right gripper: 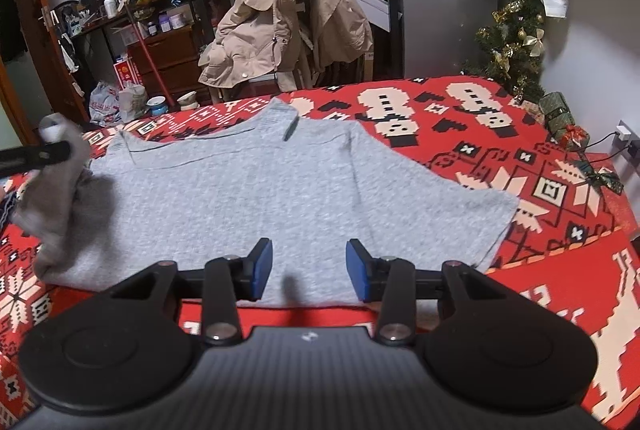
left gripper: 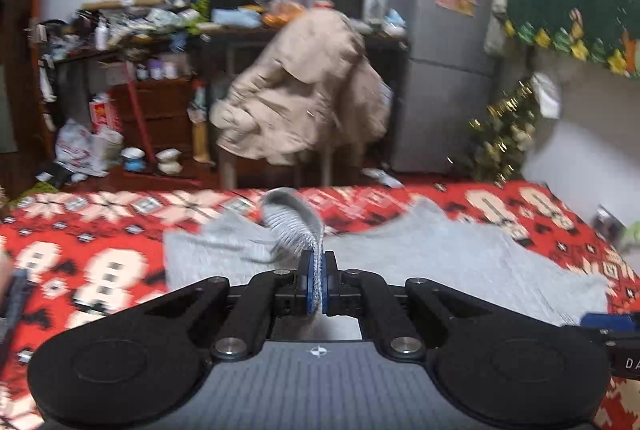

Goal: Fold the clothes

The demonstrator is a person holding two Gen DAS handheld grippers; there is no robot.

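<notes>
The right gripper (right gripper: 308, 268) is hovering spread over the near hem of the grey sweater (right gripper: 256, 190), which is lying soft and limp on the red blanket (right gripper: 520, 158), while the left gripper (left gripper: 318, 280) is pinching its ribbed sleeve cuff (left gripper: 292, 226) beyond, where the knit is likely gripping best.

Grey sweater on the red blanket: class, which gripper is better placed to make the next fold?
Left. The left gripper is shut on the grey sweater's sleeve cuff, already lifted. The right gripper is open above the hem, holding nothing.
</notes>
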